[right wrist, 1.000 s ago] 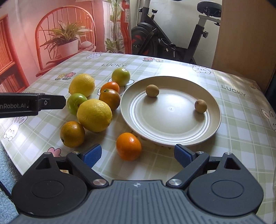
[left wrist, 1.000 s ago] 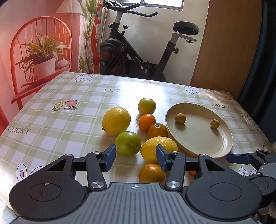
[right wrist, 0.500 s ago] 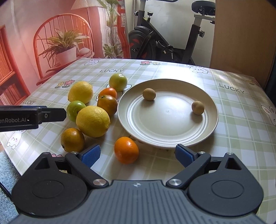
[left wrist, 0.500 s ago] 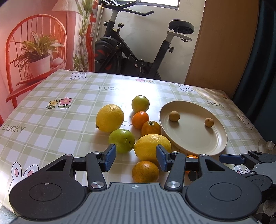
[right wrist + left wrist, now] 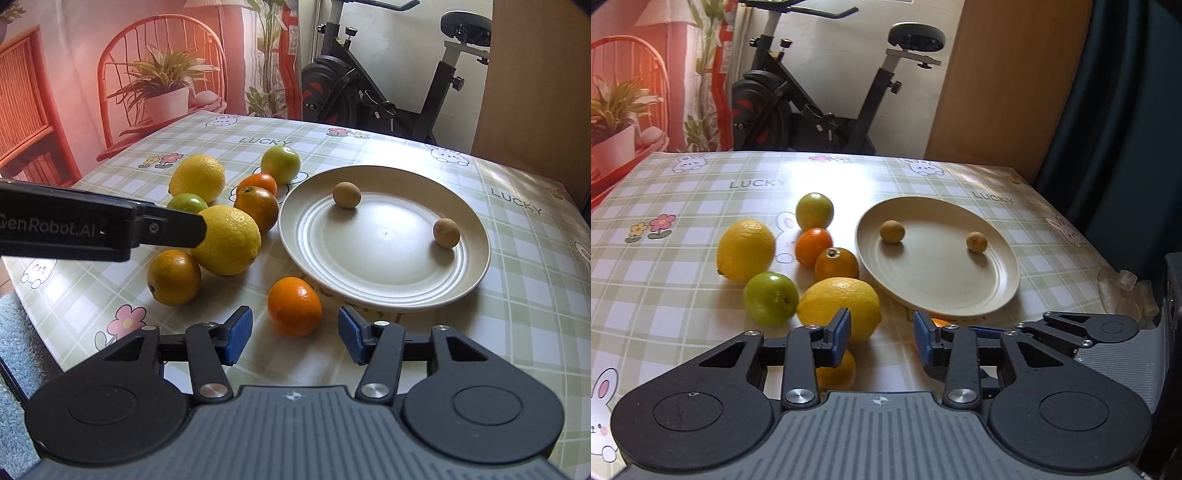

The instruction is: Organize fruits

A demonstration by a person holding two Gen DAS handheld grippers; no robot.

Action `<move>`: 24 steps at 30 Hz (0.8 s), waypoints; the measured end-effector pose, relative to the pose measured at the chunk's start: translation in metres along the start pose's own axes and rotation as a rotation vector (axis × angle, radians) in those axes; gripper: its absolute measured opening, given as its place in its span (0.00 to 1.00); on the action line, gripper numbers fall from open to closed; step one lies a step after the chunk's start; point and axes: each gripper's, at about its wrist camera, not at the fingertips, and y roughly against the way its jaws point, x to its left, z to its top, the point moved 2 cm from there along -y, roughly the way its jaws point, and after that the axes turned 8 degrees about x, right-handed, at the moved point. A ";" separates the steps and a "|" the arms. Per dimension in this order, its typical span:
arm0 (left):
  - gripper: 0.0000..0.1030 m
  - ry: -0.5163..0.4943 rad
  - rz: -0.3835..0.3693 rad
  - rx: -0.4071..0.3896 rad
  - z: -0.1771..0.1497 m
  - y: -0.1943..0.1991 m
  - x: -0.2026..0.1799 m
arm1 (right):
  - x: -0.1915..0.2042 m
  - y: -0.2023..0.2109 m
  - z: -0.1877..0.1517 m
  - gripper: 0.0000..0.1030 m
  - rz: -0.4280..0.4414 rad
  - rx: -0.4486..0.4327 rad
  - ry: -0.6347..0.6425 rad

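Observation:
A beige plate [image 5: 476,266] [image 5: 1008,284] holds two small brown fruits [image 5: 346,195] [image 5: 446,233]. Left of it lie two lemons [image 5: 226,240] [image 5: 197,178], two green fruits [image 5: 280,159] [image 5: 186,202] and several oranges. One orange [image 5: 294,306] lies just ahead of my right gripper [image 5: 295,334], which is open and empty. My left gripper [image 5: 881,338] is open and empty, low over the table beside the near lemon [image 5: 839,308]. It partly hides an orange [image 5: 836,371]. The left gripper's side shows in the right wrist view [image 5: 96,229].
The table has a green checked cloth [image 5: 517,295]. An exercise bike [image 5: 827,92] stands behind the far edge. A wooden panel [image 5: 1004,81] is at the back right. Small clear items [image 5: 1126,288] lie at the right table edge.
My left gripper has swung right and lower, toward the plate's near rim. My right gripper has moved closer to the front orange, and its jaws have narrowed.

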 end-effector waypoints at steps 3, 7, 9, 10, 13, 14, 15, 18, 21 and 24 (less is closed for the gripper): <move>0.35 -0.020 -0.042 0.039 0.001 -0.011 -0.007 | -0.004 -0.001 -0.001 0.42 0.021 -0.010 -0.015; 0.35 0.004 -0.083 0.092 0.002 -0.026 -0.009 | -0.006 -0.002 -0.001 0.34 0.035 -0.016 -0.031; 0.35 0.020 -0.099 0.120 0.004 -0.034 -0.009 | -0.006 -0.002 -0.001 0.34 0.035 -0.021 -0.032; 0.35 0.024 -0.104 0.130 0.005 -0.038 -0.009 | -0.007 -0.002 -0.002 0.34 0.036 -0.023 -0.034; 0.35 0.031 -0.105 0.153 0.006 -0.048 -0.011 | -0.009 -0.004 -0.002 0.34 0.044 -0.024 -0.046; 0.35 0.034 -0.110 0.155 0.006 -0.050 -0.011 | -0.010 -0.005 -0.002 0.34 0.048 -0.024 -0.048; 0.35 0.037 -0.115 0.155 0.008 -0.053 -0.011 | -0.010 -0.005 -0.002 0.34 0.052 -0.025 -0.050; 0.35 0.036 -0.129 0.161 0.008 -0.056 -0.013 | -0.013 -0.007 -0.004 0.35 0.056 -0.024 -0.061; 0.35 0.042 -0.140 0.172 0.005 -0.060 -0.014 | -0.015 -0.008 -0.004 0.35 0.067 -0.028 -0.074; 0.36 0.063 -0.152 0.166 0.005 -0.061 -0.011 | -0.015 -0.009 -0.004 0.35 0.067 -0.029 -0.072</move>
